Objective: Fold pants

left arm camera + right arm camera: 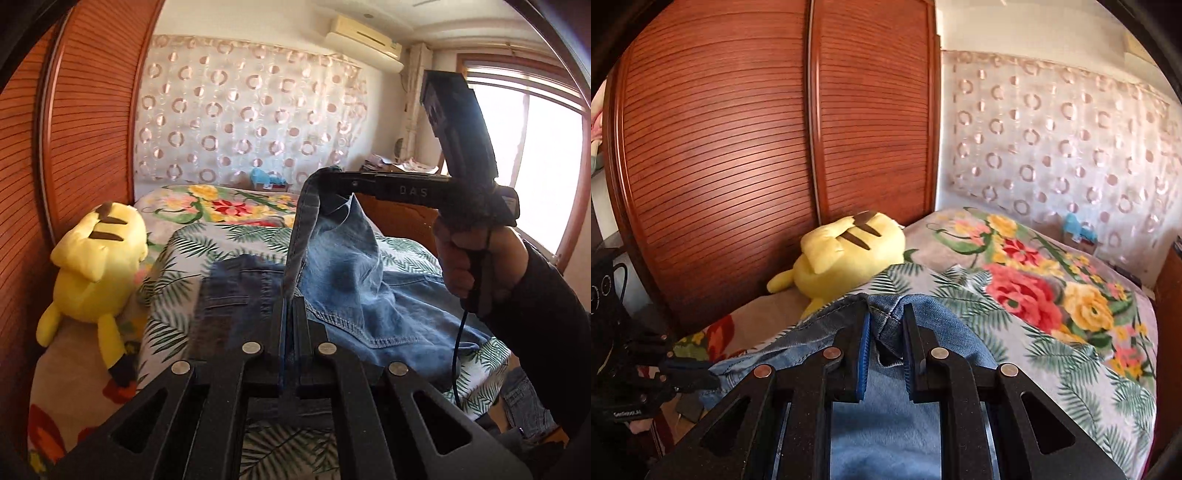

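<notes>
Blue denim pants (343, 280) lie partly on the bed, with one edge lifted. My left gripper (290, 306) is shut on the pants' hem edge, which runs taut up to my right gripper (328, 177). In the left wrist view the right gripper is held higher and pinches the same edge. In the right wrist view my right gripper (886, 325) has its blue pads close on a bunched fold of the pants (886, 417). The left gripper (690, 373) shows at the left edge, holding the denim edge.
The bed (1071, 369) has a leaf-print sheet and a floral blanket (1027, 288). A yellow plush toy (92, 266) lies at the bed's left side against a wooden wardrobe (738, 147). A patterned curtain (251, 118) hangs behind. A window (546, 155) is at right.
</notes>
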Action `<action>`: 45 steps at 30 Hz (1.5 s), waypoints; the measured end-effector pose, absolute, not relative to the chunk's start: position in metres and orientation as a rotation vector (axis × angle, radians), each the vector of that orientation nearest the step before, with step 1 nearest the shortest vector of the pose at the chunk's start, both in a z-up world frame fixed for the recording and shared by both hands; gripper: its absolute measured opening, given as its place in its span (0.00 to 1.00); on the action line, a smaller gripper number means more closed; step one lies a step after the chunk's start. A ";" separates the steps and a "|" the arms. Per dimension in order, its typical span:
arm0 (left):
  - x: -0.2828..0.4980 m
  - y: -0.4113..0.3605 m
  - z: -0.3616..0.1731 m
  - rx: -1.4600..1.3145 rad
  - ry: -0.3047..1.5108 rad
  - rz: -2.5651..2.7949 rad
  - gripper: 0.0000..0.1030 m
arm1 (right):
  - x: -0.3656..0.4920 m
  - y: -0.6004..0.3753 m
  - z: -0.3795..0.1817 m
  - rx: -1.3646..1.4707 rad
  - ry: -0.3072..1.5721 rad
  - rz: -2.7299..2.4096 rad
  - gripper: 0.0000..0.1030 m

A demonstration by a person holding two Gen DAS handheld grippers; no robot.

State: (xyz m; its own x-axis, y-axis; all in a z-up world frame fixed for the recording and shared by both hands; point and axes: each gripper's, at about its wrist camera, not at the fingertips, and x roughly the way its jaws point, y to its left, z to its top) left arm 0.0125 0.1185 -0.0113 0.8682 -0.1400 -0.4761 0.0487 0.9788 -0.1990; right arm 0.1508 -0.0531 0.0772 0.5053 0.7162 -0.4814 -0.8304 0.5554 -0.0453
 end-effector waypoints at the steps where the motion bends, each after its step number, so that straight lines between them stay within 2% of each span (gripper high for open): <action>1: 0.013 0.124 -0.014 -0.193 0.514 -0.086 0.04 | 0.155 -0.046 0.075 -0.288 0.444 0.960 0.15; 14: 0.014 0.156 -0.057 -0.227 0.627 -0.023 0.04 | 0.186 0.010 0.048 -0.349 0.566 0.980 0.16; 17: 0.015 0.158 -0.067 -0.236 0.658 -0.008 0.04 | 0.189 0.018 0.041 -0.356 0.614 0.965 0.33; 20: 0.019 0.164 -0.075 -0.254 0.683 0.032 0.04 | 0.189 0.007 0.045 -0.375 0.587 0.897 0.49; 26: 0.022 0.165 -0.076 -0.254 0.691 0.030 0.04 | 0.214 -0.057 0.044 -0.313 0.589 0.799 0.52; 27: 0.023 0.165 -0.076 -0.254 0.689 0.030 0.10 | 0.219 -0.072 0.042 -0.299 0.592 0.781 0.52; 28: 0.024 0.165 -0.076 -0.256 0.686 0.028 0.24 | 0.222 -0.085 0.039 -0.285 0.597 0.771 0.52; 29: 0.024 0.164 -0.076 -0.257 0.681 0.028 0.32 | 0.225 -0.098 0.035 -0.271 0.604 0.756 0.51; 30: 0.024 0.164 -0.075 -0.263 0.675 0.025 0.47 | 0.225 -0.111 0.030 -0.263 0.613 0.740 0.51; 32: 0.026 0.162 -0.076 -0.268 0.673 0.012 0.58 | 0.222 -0.124 0.020 -0.254 0.633 0.721 0.51; 33: 0.027 0.160 -0.076 -0.266 0.673 0.009 0.67 | 0.223 -0.132 0.014 -0.248 0.647 0.713 0.51; 34: 0.027 0.157 -0.076 -0.261 0.671 0.007 0.71 | 0.224 -0.138 0.008 -0.240 0.668 0.710 0.51; 42: 0.034 0.135 -0.077 -0.217 0.679 -0.019 0.72 | 0.239 -0.136 -0.017 -0.190 0.789 0.699 0.51; 45: 0.035 0.130 -0.076 -0.206 0.678 -0.026 0.72 | 0.248 -0.133 -0.022 -0.177 0.817 0.698 0.40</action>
State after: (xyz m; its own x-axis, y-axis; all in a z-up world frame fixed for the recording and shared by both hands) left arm 0.0345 0.1304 -0.0761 0.7792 -0.0909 -0.6202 -0.0430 0.9793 -0.1976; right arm 0.2484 -0.1332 -0.0225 0.4778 0.5029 -0.7203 -0.6333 0.7654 0.1143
